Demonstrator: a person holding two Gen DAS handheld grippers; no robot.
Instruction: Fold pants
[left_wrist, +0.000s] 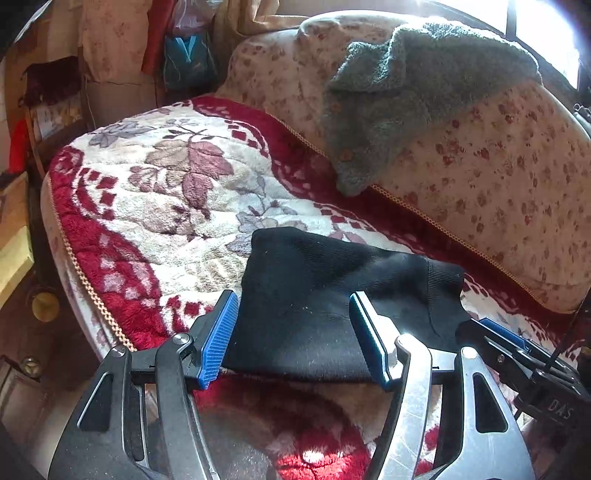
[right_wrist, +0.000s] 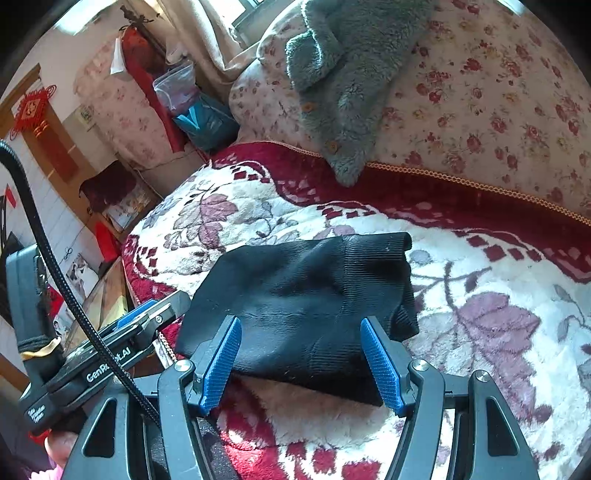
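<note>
The black pants (left_wrist: 325, 295) lie folded into a compact bundle on the red and white floral blanket (left_wrist: 155, 192); they also show in the right wrist view (right_wrist: 310, 299). My left gripper (left_wrist: 295, 332) is open, its blue pads spread wide just in front of the bundle's near edge, holding nothing. My right gripper (right_wrist: 303, 358) is open too, its pads either side of the bundle's near edge, empty. The right gripper shows at the right edge of the left wrist view (left_wrist: 517, 343), and the left gripper at the left of the right wrist view (right_wrist: 140, 317).
A grey fluffy garment (left_wrist: 399, 96) hangs over the flowered sofa back (left_wrist: 498, 177). The blanket's corded front edge (left_wrist: 85, 280) drops off to the left. Bags and cloth crowd the far corner (left_wrist: 184, 59). A cable (right_wrist: 55, 266) runs past the left gripper.
</note>
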